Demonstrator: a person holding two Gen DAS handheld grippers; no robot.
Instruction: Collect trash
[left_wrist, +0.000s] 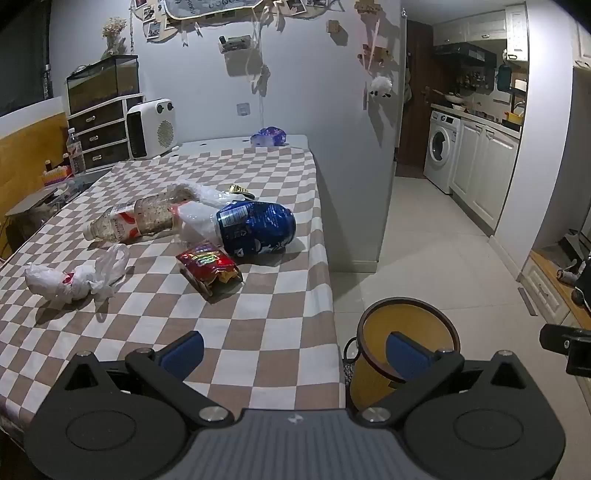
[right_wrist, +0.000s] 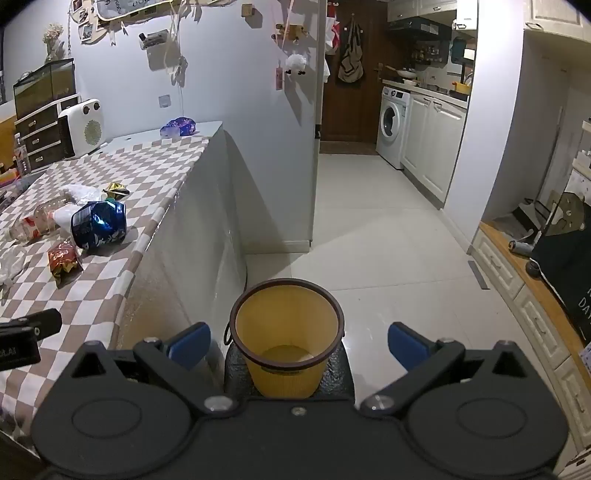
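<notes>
Here, trash bin (right_wrist: 286, 332) on floor, blue bag (left_wrist: 256, 229) on table (left_wrist: 258, 332)

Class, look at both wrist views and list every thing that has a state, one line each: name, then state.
Left claw: open, holding nothing.
Right claw: open, holding nothing.
Yellow bin: upright on the floor beside the table, looks empty.
Plastic bottle: lying on its side.
Blue bag: lying crumpled on the table.
Red snack packet: torn open, lying flat.
White plastic bag: knotted and crumpled.
</notes>
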